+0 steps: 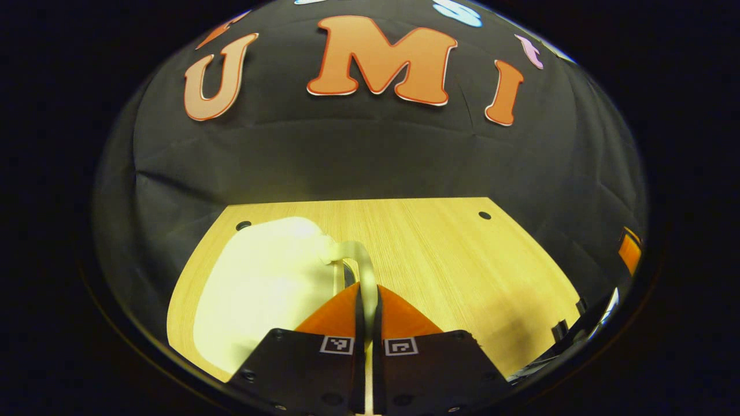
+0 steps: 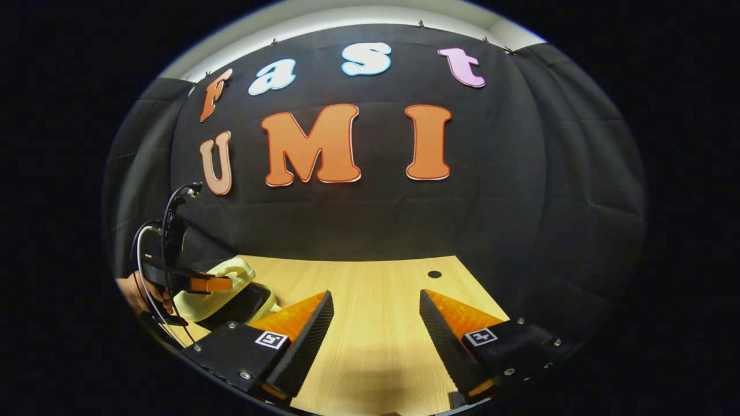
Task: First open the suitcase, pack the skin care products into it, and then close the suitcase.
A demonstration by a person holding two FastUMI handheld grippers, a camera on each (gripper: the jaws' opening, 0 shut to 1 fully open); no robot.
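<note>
A small pale cream suitcase (image 1: 260, 283) lies on the wooden table (image 1: 462, 260), left of my fingers in the left gripper view. Its curved handle (image 1: 355, 251) runs down between the two fingers, and my left gripper (image 1: 368, 287) is shut on it. In the right gripper view the suitcase (image 2: 222, 286) sits at the lower left with its lid tilted up a little, showing a dark gap (image 2: 245, 306) under it. The left gripper (image 2: 199, 283), held by a hand (image 2: 139, 294), is at the lid's near edge. My right gripper (image 2: 376, 315) stands open over bare table, with nothing between its fingers.
The black cloth wall stands close behind the table's far edge. Small round holes (image 1: 484, 215) (image 2: 434, 274) mark the tabletop near the back. An orange object (image 1: 630, 251) shows at the far right edge of the left gripper view. Cables (image 2: 167, 219) loop above the left gripper.
</note>
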